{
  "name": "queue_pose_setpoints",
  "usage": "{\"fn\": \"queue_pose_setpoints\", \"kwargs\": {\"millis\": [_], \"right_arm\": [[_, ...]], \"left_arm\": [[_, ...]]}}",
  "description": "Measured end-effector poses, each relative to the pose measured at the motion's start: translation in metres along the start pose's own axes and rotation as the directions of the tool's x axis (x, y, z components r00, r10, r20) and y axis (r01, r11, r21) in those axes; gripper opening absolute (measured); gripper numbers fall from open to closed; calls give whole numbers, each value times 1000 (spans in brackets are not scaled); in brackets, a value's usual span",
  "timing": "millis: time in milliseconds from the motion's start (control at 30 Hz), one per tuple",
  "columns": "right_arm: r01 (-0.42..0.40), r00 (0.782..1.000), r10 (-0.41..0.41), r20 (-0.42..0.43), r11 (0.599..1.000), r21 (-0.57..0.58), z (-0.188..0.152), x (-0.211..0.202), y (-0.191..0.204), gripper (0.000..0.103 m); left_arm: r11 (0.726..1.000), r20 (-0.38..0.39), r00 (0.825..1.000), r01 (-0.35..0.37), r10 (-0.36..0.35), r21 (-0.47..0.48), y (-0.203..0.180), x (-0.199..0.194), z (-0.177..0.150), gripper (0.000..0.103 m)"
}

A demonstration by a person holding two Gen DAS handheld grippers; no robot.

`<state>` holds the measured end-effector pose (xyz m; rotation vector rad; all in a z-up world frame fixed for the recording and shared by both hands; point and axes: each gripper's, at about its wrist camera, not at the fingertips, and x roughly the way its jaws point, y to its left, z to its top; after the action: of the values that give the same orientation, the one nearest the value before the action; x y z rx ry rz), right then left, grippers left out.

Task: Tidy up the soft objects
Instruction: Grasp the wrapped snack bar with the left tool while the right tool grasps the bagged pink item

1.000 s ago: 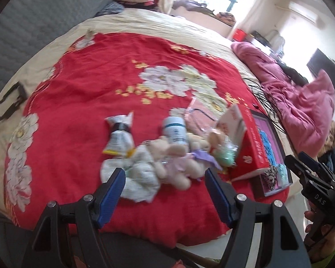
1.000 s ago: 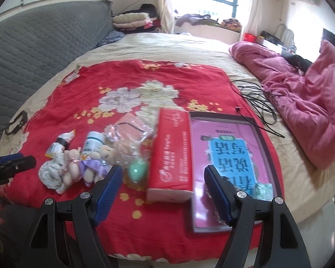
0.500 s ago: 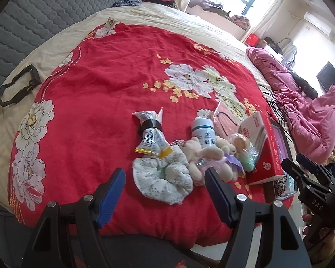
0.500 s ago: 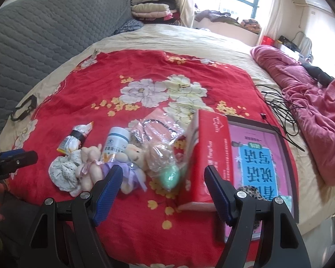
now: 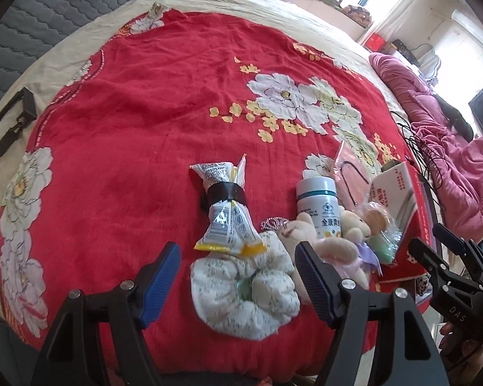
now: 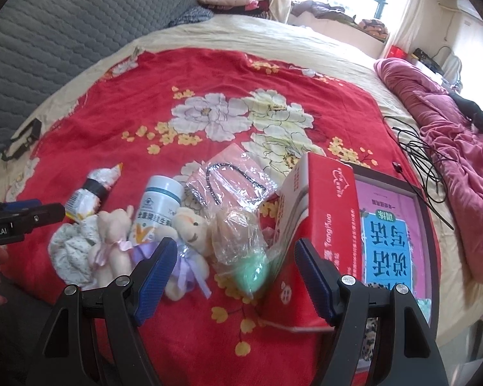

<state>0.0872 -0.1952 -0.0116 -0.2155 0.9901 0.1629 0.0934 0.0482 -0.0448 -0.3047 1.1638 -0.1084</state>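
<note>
I'm reading "YongHua" on red tissue box [image 6: 318, 225], "DAS" on R gripper [image 5: 447, 257], "Robot.AI" on L gripper [image 6: 32, 214]. Both grippers' jaws are standing released, nothing btwn pads. White scrunchie [image 5: 244, 292] is lying on red blanket [image 5: 145, 128], touching plush bears [image 6: 154, 241] by white bottle [image 6: 156, 207].

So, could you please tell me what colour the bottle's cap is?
White with a teal band, clearest on the bottle in the left wrist view.

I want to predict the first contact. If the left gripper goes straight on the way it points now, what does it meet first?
Most likely the white scrunchie: it lies between the open fingers of the left gripper, nearest to them. The snack packet lies beyond. Depth is hard to judge.
</note>
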Motion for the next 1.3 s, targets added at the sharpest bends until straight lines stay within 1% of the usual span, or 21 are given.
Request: {"fn": "queue_pose_setpoints", "kwargs": {"millis": [100, 200, 467, 600, 667, 700, 733, 767, 833, 1033, 1100, 1167, 1200, 1267, 1300], "right_arm": [[3, 1000, -4, -19, 1000, -18, 6, 13, 2, 77], [18, 998, -20, -55, 999, -38, 12, 29, 5, 76], [53, 987, -71, -145, 991, -122, 23, 62, 10, 77], [107, 974, -139, -176, 978, -181, 23, 76, 14, 76], [118, 969, -155, -190, 974, -194, 23, 82, 15, 67], [115, 967, -155, -202, 974, -196, 23, 85, 15, 64], [111, 965, -154, -215, 974, -200, 22, 89, 16, 58], [105, 962, -151, -226, 974, -203, 22, 94, 16, 53], [100, 960, -148, -239, 974, -202, 20, 99, 17, 53], [61, 971, -89, -220, 989, -131, 21, 97, 8, 51], [41, 976, -61, -207, 994, -99, 22, 92, 4, 50], [24, 981, -38, -192, 997, -74, 24, 86, 1, 50], [13, 982, -23, -188, 998, -58, 24, 83, -1, 50], [-1, 985, -6, -173, 999, -44, 24, 76, -3, 50], [-3, 986, -4, -168, 999, -39, 24, 73, -3, 50]], "left_arm": [[1000, -16, 1000, 0, 0, -12, 3, 10, 5, 73], [1000, -30, 1000, -6, 5, -26, 6, 19, 9, 73], [999, -61, 998, -12, 10, -42, 12, 39, 16, 73], [999, -70, 998, -11, 8, -37, 13, 46, 18, 73], [999, -76, 997, -9, 6, -33, 13, 49, 19, 73], [999, -77, 997, -8, 5, -33, 13, 50, 20, 73], [999, -79, 997, -9, 6, -34, 13, 51, 20, 73], [999, -81, 997, -8, 5, -35, 13, 53, 21, 73], [999, -85, 996, -7, 4, -34, 13, 56, 23, 73], [999, -93, 996, -12, 7, -46, 16, 65, 26, 73], [998, -104, 995, -10, 4, -60, 17, 70, 27, 70], [998, -110, 994, -11, 4, -64, 18, 73, 28, 60], [998, -112, 994, -20, 13, -60, 17, 74, 29, 58], [998, -111, 994, -18, 12, -53, 16, 75, 30, 49], [999, -112, 994, -18, 13, -45, 15, 75, 31, 46]]}}
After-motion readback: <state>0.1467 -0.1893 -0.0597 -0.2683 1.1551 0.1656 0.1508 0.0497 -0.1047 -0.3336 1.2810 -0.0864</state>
